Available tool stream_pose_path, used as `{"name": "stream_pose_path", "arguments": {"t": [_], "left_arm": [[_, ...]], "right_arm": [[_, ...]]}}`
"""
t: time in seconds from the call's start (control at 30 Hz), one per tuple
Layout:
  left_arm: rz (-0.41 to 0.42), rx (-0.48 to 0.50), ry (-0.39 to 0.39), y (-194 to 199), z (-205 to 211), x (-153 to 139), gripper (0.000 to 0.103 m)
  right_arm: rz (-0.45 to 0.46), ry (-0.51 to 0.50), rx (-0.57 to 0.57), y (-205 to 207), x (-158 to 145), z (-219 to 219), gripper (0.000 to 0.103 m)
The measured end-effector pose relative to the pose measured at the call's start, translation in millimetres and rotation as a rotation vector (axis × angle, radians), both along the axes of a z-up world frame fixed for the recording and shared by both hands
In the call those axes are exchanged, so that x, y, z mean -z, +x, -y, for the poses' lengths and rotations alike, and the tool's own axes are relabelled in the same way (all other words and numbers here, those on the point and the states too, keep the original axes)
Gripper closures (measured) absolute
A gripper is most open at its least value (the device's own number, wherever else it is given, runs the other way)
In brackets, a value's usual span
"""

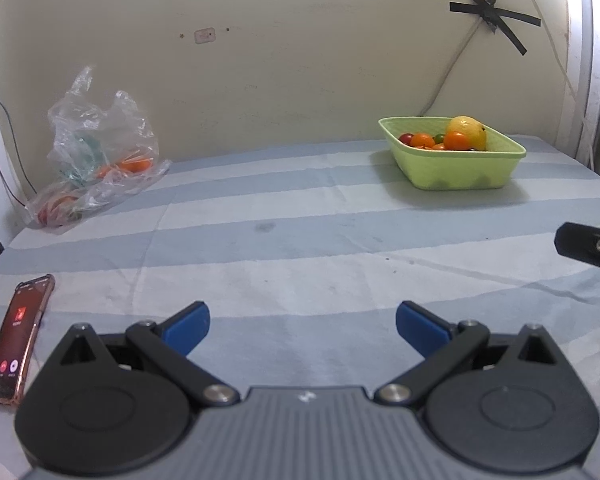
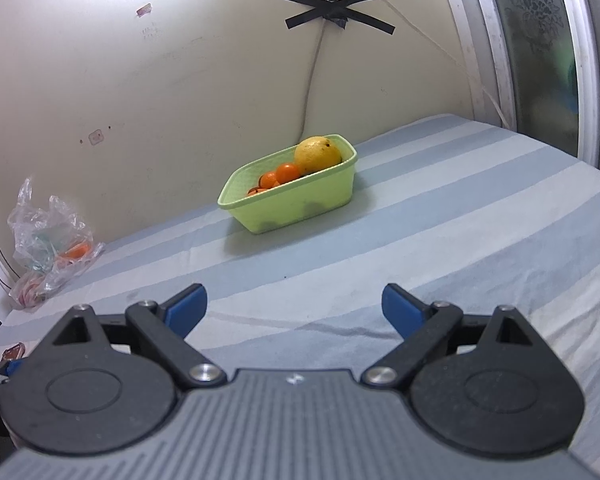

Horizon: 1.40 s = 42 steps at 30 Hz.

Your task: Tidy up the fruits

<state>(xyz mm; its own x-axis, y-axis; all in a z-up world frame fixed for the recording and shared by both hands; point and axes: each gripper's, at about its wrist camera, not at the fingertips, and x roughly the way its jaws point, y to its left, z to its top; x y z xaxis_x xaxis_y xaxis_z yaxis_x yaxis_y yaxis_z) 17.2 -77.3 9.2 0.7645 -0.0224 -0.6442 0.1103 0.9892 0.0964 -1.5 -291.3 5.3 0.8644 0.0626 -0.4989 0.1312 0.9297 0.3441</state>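
A light green basket [image 1: 459,174] [image 2: 296,204] stands on the striped cloth near the far wall. In it lie a large yellow citrus fruit [image 1: 467,130] [image 2: 317,154], several small oranges [image 1: 457,141] [image 2: 287,172] and a dark red fruit [image 1: 406,138]. A crumpled clear plastic bag [image 1: 100,152] [image 2: 48,240] at the far left holds another orange [image 1: 135,165] [image 2: 76,251]. My left gripper [image 1: 301,330] hovers open and empty over the near cloth. My right gripper [image 2: 294,314] is likewise open and empty, well short of the basket.
A phone [image 1: 14,340] with a lit screen lies at the near left on the striped table cloth [image 1: 300,240]. A cable [image 1: 451,68] taped to the wall runs down behind the basket. A window frame [image 2: 539,60] borders the right side.
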Motion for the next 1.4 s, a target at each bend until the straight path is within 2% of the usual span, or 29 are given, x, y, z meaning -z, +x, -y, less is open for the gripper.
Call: {"name": "stream_pose_path", "arguments": {"t": [0.73, 1.4], "left_arm": [[-0.061, 0.020, -0.009, 2.9, 2.1, 6.6, 0.000], [-0.047, 0.005, 0.031, 5.1, -0.3, 10.9, 0.000]], "right_arm": [[0.000, 0.005, 0.006, 1.8, -1.0, 5.6, 0.007], [-0.024, -0.007, -0.020, 6.2, 2.0, 3.4, 0.007]]}}
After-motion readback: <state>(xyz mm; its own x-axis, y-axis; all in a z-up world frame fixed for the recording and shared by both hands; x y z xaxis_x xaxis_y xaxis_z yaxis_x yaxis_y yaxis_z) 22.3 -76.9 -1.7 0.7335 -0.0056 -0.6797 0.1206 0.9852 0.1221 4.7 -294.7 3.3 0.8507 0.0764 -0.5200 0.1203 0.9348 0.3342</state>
